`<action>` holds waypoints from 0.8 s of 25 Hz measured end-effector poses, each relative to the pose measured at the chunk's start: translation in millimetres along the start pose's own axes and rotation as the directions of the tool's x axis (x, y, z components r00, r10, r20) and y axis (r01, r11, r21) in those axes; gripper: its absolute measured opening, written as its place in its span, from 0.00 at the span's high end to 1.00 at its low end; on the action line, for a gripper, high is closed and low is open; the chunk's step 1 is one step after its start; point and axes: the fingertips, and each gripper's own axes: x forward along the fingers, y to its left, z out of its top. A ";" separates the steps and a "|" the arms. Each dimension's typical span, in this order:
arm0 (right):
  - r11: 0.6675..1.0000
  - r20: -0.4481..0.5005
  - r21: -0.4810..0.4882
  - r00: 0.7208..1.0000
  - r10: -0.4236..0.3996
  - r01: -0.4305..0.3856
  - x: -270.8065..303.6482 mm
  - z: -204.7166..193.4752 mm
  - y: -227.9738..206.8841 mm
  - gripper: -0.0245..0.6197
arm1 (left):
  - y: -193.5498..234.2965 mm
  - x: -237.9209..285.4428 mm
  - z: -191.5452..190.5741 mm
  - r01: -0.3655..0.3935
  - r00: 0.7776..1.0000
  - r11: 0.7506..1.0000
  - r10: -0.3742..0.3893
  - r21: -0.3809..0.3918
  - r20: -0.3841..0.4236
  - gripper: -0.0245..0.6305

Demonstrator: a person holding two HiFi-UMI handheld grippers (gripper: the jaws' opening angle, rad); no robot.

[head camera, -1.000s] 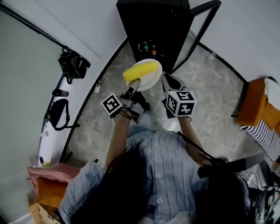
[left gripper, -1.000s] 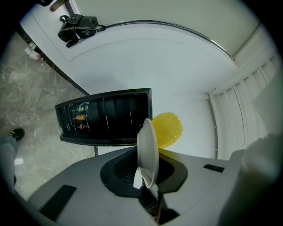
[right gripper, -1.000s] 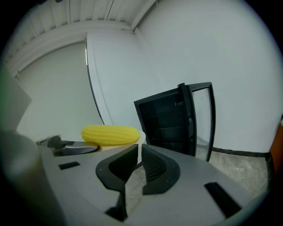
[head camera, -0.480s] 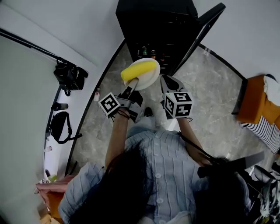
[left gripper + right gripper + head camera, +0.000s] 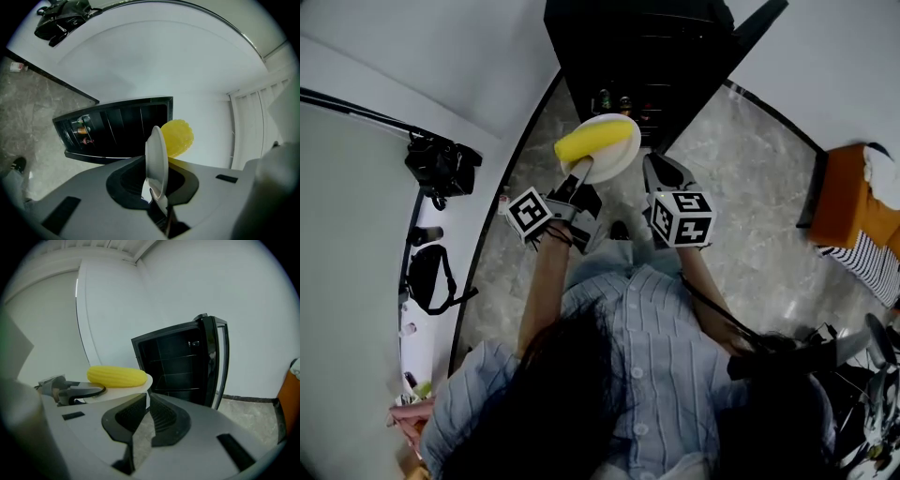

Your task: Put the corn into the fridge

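Left tongs point(image 5: 579, 174) pinching plate point(image 5: 621, 159) rim, right tongs point(image 5: 147, 398) pressed together, empty; may roll corn point(image 5: 595, 141) off if tilted toward twelve-o'clock fridge point(image 5: 619, 47).

**A:** Head view?
**B:** High above the person, facing steeply down over a striped blue shirt point(image 5: 656, 356). The black glass-door fridge point(image 5: 628, 47) is at the top edge, farthest off.
**A:** Left gripper view?
**B:** Low behind its jaws, rolled sideways: the grey marbled floor point(image 5: 33, 108) stands at left. A round white plate point(image 5: 157, 159) is edge-on, very close.
**A:** Right gripper view?
**B:** Upright, facing the fridge's open front.
**A:** Overlap?
**B:** All three catch fridge, plate and yellow corn cob point(image 5: 117, 376).
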 end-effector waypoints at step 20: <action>0.999 -0.025 0.019 0.999 -0.038 0.038 43.2 5.1 -27.9 0.90 | 29.9 56.0 34.5 0.032 0.999 0.997 -0.029 0.064 -0.040 0.90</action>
